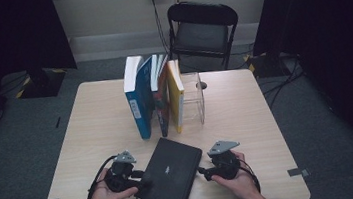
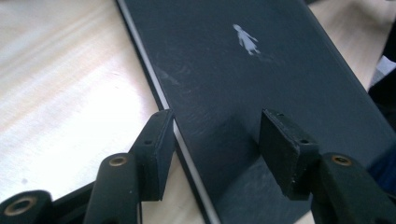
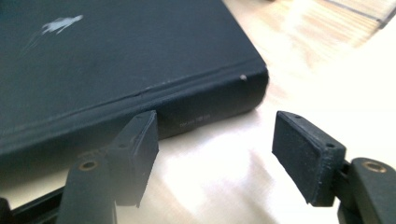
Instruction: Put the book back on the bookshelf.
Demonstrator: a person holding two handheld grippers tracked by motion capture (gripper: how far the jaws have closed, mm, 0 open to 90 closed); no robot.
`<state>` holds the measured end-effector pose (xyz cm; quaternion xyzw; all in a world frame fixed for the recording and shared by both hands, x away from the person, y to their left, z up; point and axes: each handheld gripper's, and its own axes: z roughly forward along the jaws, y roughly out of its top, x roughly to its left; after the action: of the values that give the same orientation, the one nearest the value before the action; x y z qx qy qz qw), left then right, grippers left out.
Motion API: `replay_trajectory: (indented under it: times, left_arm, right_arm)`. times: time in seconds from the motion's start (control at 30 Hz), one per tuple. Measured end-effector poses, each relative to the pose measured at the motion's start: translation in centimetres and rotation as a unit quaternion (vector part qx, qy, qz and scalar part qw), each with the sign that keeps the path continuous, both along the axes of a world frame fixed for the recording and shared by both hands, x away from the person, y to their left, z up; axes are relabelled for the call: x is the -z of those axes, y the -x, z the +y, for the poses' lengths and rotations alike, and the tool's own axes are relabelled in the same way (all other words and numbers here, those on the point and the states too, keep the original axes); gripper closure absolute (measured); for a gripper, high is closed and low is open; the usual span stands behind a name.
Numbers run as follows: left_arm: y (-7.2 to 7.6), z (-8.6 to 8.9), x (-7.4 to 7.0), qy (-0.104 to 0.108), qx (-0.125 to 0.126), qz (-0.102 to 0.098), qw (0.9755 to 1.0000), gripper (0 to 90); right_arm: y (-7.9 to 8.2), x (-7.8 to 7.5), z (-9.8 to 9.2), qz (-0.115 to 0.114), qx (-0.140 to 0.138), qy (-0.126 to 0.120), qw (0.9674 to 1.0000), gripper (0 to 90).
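Black book (image 1: 170,174): stiff, heavy, slick hardcover; we take it by its long edges, left gripper (image 2: 212,147) loosely straddling one, right gripper (image 3: 215,154) released.

Bare table (image 1: 97,128) lies open left of the black book (image 1: 170,173); upright books (image 1: 154,99) block beyond.

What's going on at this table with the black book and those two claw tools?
A person sits at a wooden table with a gripper in each hand. The black book lies flat at the near edge. The left gripper straddles the book's page edge with one jaw over the cover, not visibly pinching. The right gripper stands open beside the spine. Behind, a row of books stands against a clear box.
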<state>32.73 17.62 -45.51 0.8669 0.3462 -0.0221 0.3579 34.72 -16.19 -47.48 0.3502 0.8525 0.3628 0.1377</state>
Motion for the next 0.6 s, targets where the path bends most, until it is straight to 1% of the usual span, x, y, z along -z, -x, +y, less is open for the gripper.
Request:
replay_trajectory:
  times: [0.03, 0.1, 0.13, 0.17, 0.2, 0.23, 0.27, 0.3, 0.33, 0.37, 0.4, 0.43, 0.5, 0.53, 0.57, 0.6]
  left_arm:
    - [0.1, 0.0, 0.0, 0.001, 0.003, 0.002, 1.0, 46.8]
    - [0.3, 0.0, 0.1, 0.005, 0.001, 0.002, 1.0, 47.3]
    - [0.1, 0.1, 0.1, 0.01, -0.002, 0.004, 0.9999, 48.2]
    - [-0.1, 0.1, 0.1, 0.022, -0.008, 0.009, 0.9997, 48.4]
    - [-0.4, 0.0, 0.2, 0.028, -0.015, 0.008, 0.9995, 46.9]
    - [-0.7, -0.1, 0.3, 0.026, -0.018, 0.006, 0.9995, 46.6]
    - [-1.0, -0.3, 0.5, 0.029, -0.027, 0.006, 0.9992, 46.4]
    - [-1.5, -0.4, 0.7, 0.034, -0.032, 0.014, 0.9988, 46.4]
    - [-1.8, -0.6, 0.9, 0.045, -0.034, 0.024, 0.9981, 44.1]
    - [-2.2, -0.8, 1.1, 0.052, -0.041, 0.025, 0.9975, 44.0]
    - [-2.3, -0.8, 1.1, 0.052, -0.041, 0.026, 0.9974, 43.1]
    - [-2.5, -1.0, 1.2, 0.054, -0.043, 0.033, 0.9971, 42.5]
    - [-2.5, -1.0, 1.1, 0.053, -0.044, 0.034, 0.9971, 42.4]
    - [-2.4, -1.1, 1.0, 0.054, -0.045, 0.031, 0.997, 42.4]
    - [-2.3, -1.1, 1.0, 0.052, -0.046, 0.029, 0.9971, 42.5]
    - [-2.1, -1.2, 0.9, 0.045, -0.044, 0.03, 0.9976, 41.4]
  right_arm:
    - [-0.4, 0.0, 0.0, 0.002, 0.007, -0.001, 1.0, 30.4]
    - [-0.7, 0.1, 0.0, 0.002, 0.01, -0.004, 0.9999, 30.3]
    - [-0.8, 0.1, 0.0, 0.003, 0.014, -0.006, 0.9999, 30.2]
    - [-0.8, 0.1, 0.0, 0.002, 0.014, -0.005, 0.9999, 30.7]
    - [-0.7, 0.1, 0.0, 0.001, 0.014, -0.005, 0.9999, 31.1]
    - [-0.7, 0.1, 0.1, -0.001, 0.016, -0.003, 0.9999, 31.3]
    - [-0.6, 0.1, 0.1, -0.001, 0.017, -0.004, 0.9998, 32.8]
    - [-0.5, 0.1, 0.1, -0.001, 0.017, -0.003, 0.9998, 34.3]
    - [-0.4, 0.1, 0.2, -0.004, 0.018, -0.003, 0.9998, 35.2]
    - [-0.3, 0.0, 0.2, -0.006, 0.018, -0.002, 0.9998, 35.2]
    - [-0.2, 0.0, 0.3, -0.006, 0.016, -0.003, 0.9998, 35.1]
    - [-0.3, 0.0, 0.3, -0.006, 0.016, -0.004, 0.9998, 34.6]
    - [-0.4, 0.0, 0.2, -0.004, 0.016, -0.007, 0.9998, 33.6]
    - [-0.5, 0.0, 0.2, -0.001, 0.017, -0.012, 0.9998, 32.9]
    - [-0.6, 0.0, 0.2, -0.001, 0.017, -0.016, 0.9997, 31.8]
    - [-0.8, -0.2, 0.3, -0.006, 0.018, -0.018, 0.9997, 31.3]
